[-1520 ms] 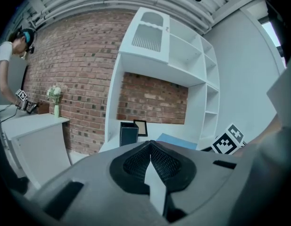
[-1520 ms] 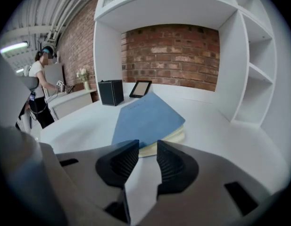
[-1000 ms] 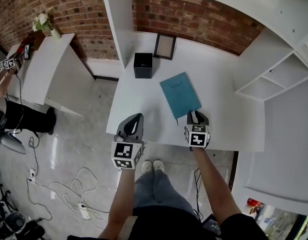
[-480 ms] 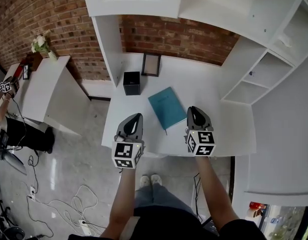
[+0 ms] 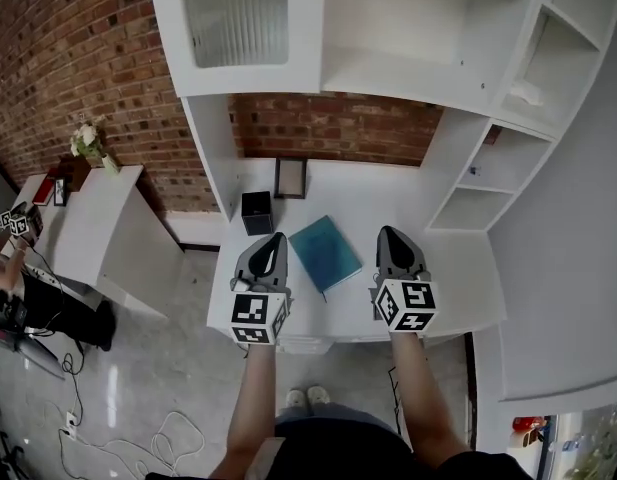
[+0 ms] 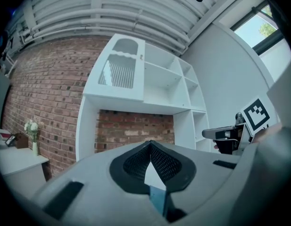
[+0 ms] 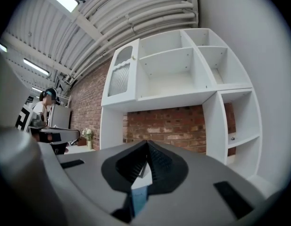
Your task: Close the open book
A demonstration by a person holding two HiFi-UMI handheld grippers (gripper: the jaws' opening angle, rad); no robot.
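Closed book on the desk – both grippers empty

The teal book [image 5: 325, 253] lies shut on the white desk [image 5: 450, 268], between the left gripper [image 5: 276, 236] and right gripper [image 5: 388, 231]. Both have their tips together on nothing – the right one's jaws have just been closing. A black box [image 5: 256, 212] stands behind; its contents can't be made out. Since a second ago both grippers have risen from the desk's front edge, and the book has stayed put.

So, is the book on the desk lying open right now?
No, the teal book lies flat on the white desk with its cover shut.
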